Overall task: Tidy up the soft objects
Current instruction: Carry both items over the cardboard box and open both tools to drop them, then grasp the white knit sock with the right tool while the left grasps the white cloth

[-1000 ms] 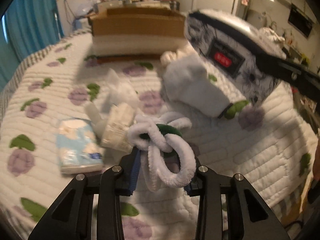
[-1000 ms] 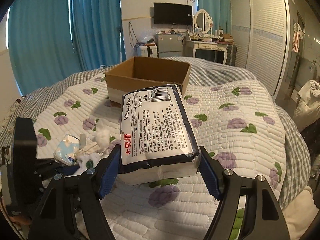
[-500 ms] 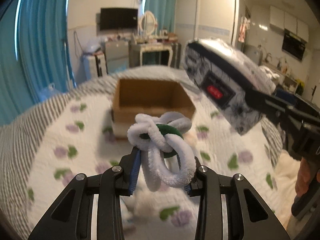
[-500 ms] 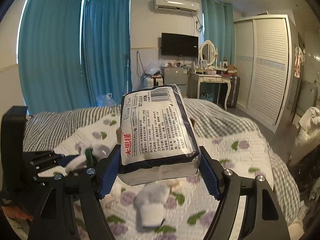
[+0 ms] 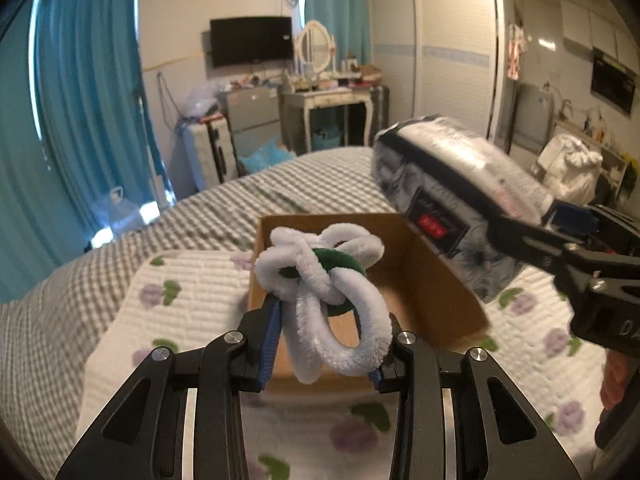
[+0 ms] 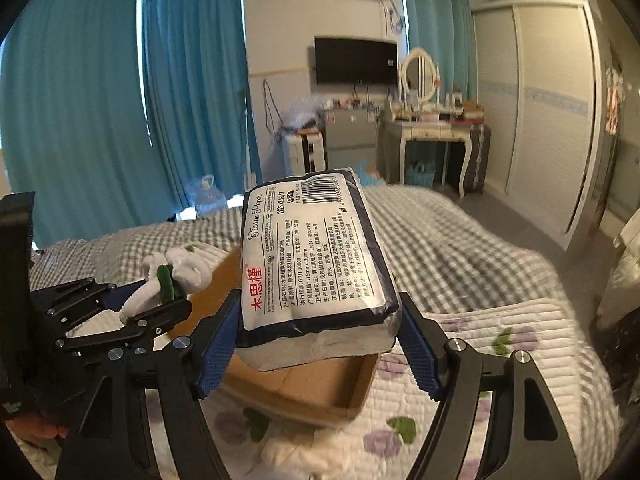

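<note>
My left gripper (image 5: 326, 354) is shut on a bundle of white fuzzy loops with a green ring (image 5: 328, 280) and holds it in the air just before the open cardboard box (image 5: 424, 280). The bundle also shows in the right wrist view (image 6: 176, 272). My right gripper (image 6: 320, 344) is shut on a tissue pack (image 6: 316, 256) with a white label and dark edges, held over the box (image 6: 304, 392). In the left wrist view the pack (image 5: 456, 196) hangs above the box's right side.
The box stands on a quilted bedspread with purple flowers (image 5: 192, 304) over a checked blanket (image 6: 452, 248). A white soft item (image 6: 304, 452) lies on the quilt near the box. Teal curtains, a dresser and a wardrobe stand behind the bed.
Both grippers have lifted from the quilt and moved forward to the box, each still holding its item. The loose items on the bed have dropped out of the left view.
</note>
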Motion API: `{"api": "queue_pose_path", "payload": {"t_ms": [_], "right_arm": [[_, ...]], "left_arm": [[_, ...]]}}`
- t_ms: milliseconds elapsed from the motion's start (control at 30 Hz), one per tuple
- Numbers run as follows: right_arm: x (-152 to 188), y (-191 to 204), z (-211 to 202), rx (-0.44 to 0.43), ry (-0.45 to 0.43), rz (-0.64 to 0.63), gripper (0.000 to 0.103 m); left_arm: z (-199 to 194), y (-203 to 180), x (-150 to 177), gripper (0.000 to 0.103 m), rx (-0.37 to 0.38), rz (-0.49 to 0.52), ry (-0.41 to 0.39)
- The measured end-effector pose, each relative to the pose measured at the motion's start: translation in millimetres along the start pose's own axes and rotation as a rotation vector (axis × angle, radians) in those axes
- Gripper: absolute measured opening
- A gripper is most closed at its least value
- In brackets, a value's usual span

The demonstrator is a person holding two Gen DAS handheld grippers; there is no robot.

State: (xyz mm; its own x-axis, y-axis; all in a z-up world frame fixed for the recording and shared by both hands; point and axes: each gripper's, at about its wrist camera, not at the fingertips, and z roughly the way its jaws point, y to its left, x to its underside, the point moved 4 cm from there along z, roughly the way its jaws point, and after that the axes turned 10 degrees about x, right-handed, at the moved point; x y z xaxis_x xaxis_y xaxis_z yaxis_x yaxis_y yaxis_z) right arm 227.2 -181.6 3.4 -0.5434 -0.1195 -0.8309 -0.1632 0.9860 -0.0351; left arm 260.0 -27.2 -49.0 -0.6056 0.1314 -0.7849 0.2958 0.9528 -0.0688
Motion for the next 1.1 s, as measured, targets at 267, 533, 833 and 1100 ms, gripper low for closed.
{"api": "queue_pose_path", "payload": {"t_ms": [267,533,833,1100], "right_arm": [[20,-7,98,-0.038,0.131,0.03,0.073],[18,-18,88,-0.062,0.082,0.097,0.083],[-6,-20,-26,-0.004,-0.015,0.052,0.083],[-2,-9,-134,0.052,-0.058,-0.027,0.101]], "left_arm": [[68,15,9,0.037,-0.014,0.026,0.089],[66,9,10,0.063,0.009,-0.008,0.101],[-37,-15,-10,0.063,-0.033,-0.004,0.009],[-154,-27,-11,0.081,-0.051,-0.015,-0.133]]}}
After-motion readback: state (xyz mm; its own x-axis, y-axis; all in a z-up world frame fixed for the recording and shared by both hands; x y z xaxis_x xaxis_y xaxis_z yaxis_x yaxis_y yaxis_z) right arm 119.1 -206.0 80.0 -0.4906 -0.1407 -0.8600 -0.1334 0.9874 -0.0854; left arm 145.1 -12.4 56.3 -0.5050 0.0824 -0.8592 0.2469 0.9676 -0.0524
